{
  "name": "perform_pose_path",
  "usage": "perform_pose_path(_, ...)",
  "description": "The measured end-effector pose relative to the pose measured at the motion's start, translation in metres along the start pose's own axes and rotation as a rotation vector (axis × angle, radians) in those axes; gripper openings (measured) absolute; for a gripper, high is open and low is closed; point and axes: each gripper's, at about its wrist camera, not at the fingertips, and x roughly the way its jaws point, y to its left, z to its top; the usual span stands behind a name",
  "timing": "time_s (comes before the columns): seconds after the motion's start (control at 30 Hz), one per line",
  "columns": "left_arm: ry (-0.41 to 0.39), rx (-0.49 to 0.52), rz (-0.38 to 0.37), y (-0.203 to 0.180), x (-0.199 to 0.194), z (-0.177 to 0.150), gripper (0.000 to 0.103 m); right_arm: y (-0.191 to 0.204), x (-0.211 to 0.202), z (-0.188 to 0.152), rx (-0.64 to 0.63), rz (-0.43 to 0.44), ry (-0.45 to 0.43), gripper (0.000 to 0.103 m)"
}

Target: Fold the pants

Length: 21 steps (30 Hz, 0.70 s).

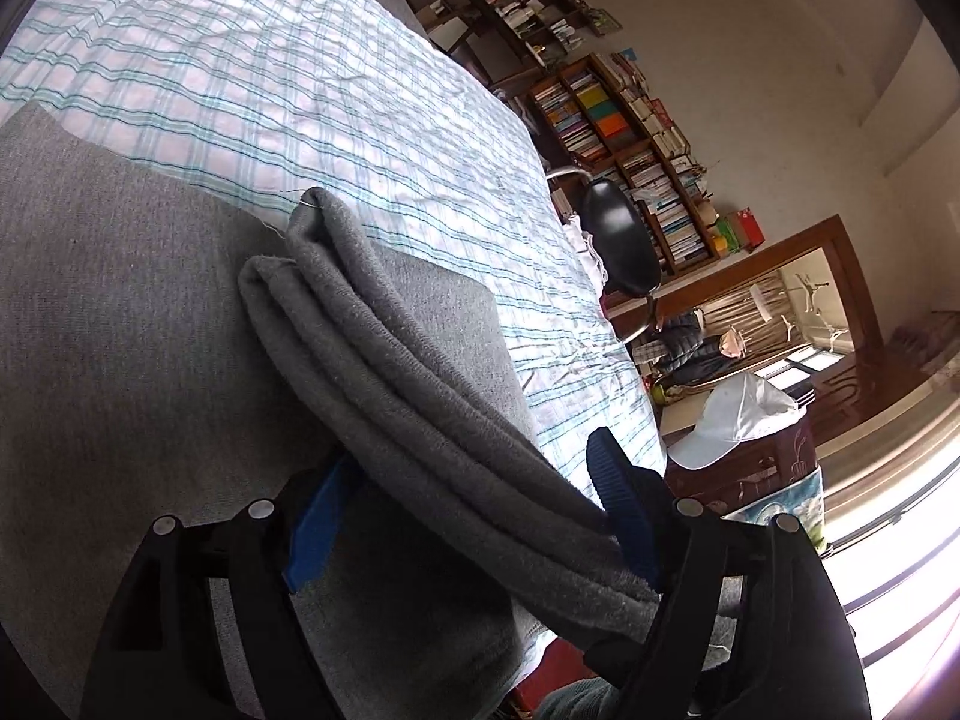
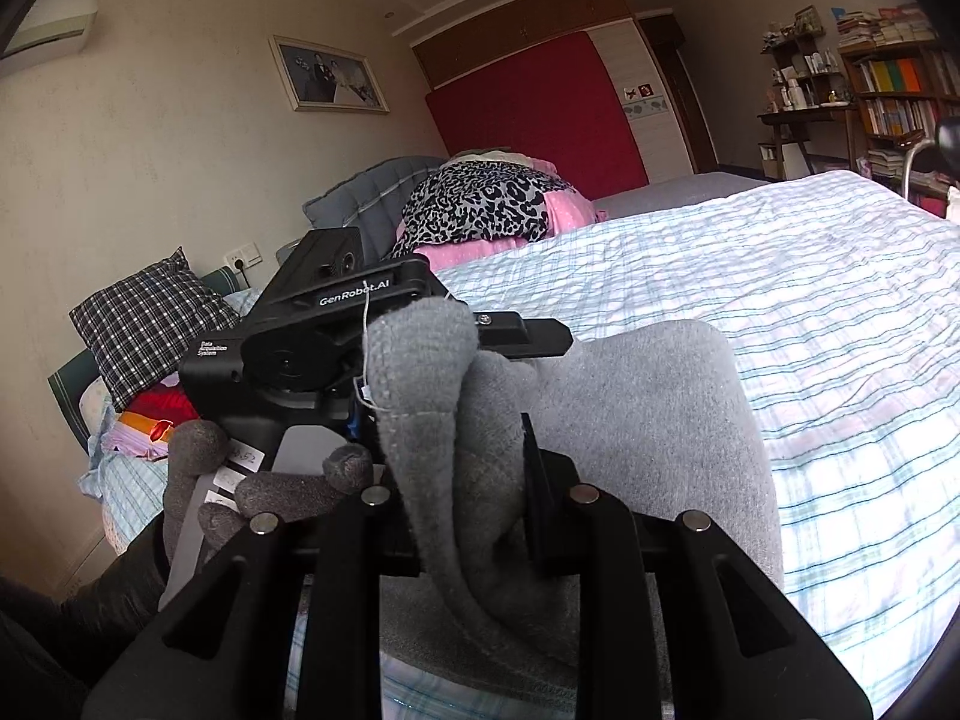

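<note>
The grey pants (image 1: 150, 360) lie on the plaid bed sheet (image 1: 270, 72). In the left wrist view a thick folded edge of the pants (image 1: 420, 384) runs between my left gripper's (image 1: 474, 516) blue pads (image 1: 618, 504); the jaws stand wide with the cloth resting across them. In the right wrist view my right gripper (image 2: 474, 462) is shut on a bunched grey edge of the pants (image 2: 432, 372), held above the flat part (image 2: 648, 420). The left gripper's black body (image 2: 336, 324) and a gloved hand (image 2: 264, 486) sit just behind it.
Pillows and a leopard-print bundle (image 2: 486, 204) lie at the head of the bed. A bookshelf (image 1: 630, 138), a black chair (image 1: 618, 240) and a white cap (image 1: 738, 420) stand beside the bed. A plaid pillow (image 2: 150, 324) lies at the left.
</note>
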Motion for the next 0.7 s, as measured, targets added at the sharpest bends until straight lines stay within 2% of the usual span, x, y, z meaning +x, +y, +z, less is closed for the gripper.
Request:
perform_pose_path(0.13,-0.001,0.013,0.06,-0.002,0.008,0.012,0.072,0.008,0.003,-0.009,-0.045,0.006,0.037,0.023)
perform_pose_path(0.2,-0.004,0.02,0.098,-0.003,0.009,0.019,0.044,0.011,0.011,-0.012,-0.07,-0.006,0.061,0.023)
perform_pose_path(0.27,-0.016,0.057,0.141,-0.007,0.005,0.024,0.032,0.015,0.021,-0.015,-0.089,-0.015,0.078,0.023)
perform_pose_path(0.3,-0.026,0.086,0.165,-0.009,0.003,0.025,0.029,0.016,0.026,-0.016,-0.094,-0.016,0.086,0.023)
perform_pose_path(0.47,-0.062,0.217,0.299,-0.011,-0.006,0.025,0.025,0.032,0.05,-0.025,-0.145,-0.022,0.151,0.024)
perform_pose_path(0.6,-0.063,0.204,0.368,0.012,-0.012,0.02,0.025,0.042,0.068,-0.038,-0.191,-0.046,0.219,0.027)
perform_pose_path(0.7,-0.073,0.197,0.387,0.027,-0.02,0.009,0.025,0.045,0.07,-0.043,-0.218,-0.041,0.24,0.028)
